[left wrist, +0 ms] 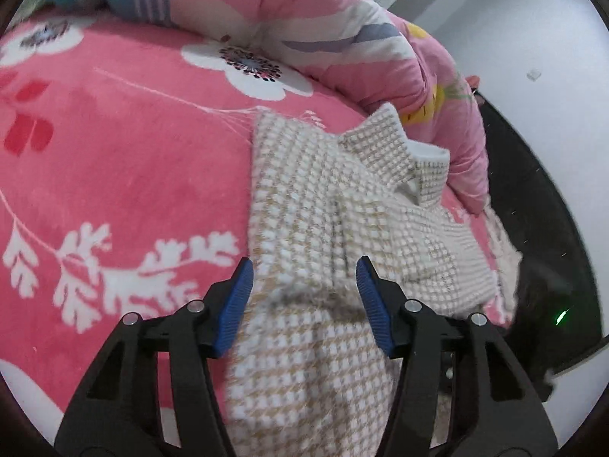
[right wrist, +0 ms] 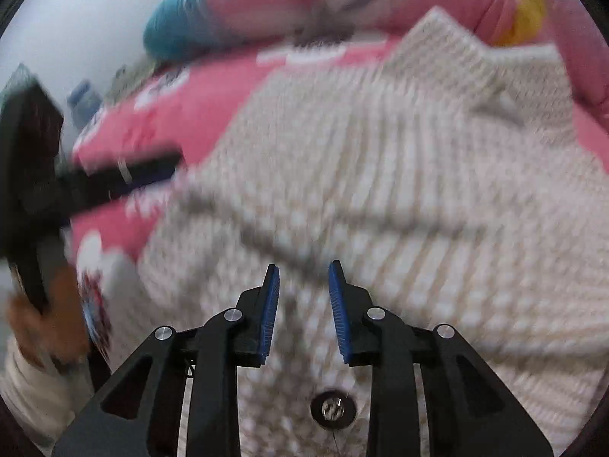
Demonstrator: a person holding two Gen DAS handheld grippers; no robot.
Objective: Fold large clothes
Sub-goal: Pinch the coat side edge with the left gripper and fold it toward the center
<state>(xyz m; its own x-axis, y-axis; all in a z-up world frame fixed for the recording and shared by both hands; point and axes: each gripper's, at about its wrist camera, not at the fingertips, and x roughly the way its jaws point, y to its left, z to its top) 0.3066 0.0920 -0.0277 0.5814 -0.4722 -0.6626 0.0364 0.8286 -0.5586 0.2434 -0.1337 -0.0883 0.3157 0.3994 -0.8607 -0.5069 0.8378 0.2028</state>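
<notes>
A houndstooth jacket [left wrist: 304, 236] in cream and tan lies partly folded on a pink floral bed cover [left wrist: 125, 160], collar toward a rolled pink quilt [left wrist: 342, 34]. Left tongs [left wrist: 304, 293] stand apart, the blue pads straddling a raised fold of the jacket. Right tongs [right wrist: 303, 297], also apart, hover over the blurred jacket [right wrist: 380, 175] above a dark button [right wrist: 333, 408].

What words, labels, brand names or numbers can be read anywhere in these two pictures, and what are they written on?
None: no readable text shows in either view.
The houndstooth jacket shows only its woven pattern.
The pink floral blanket and the rolled quilt carry only flower prints.
The jacket's dark button is too blurred to show any marking.
The objects at the far left edge of the right wrist view are too blurred to read.
</notes>
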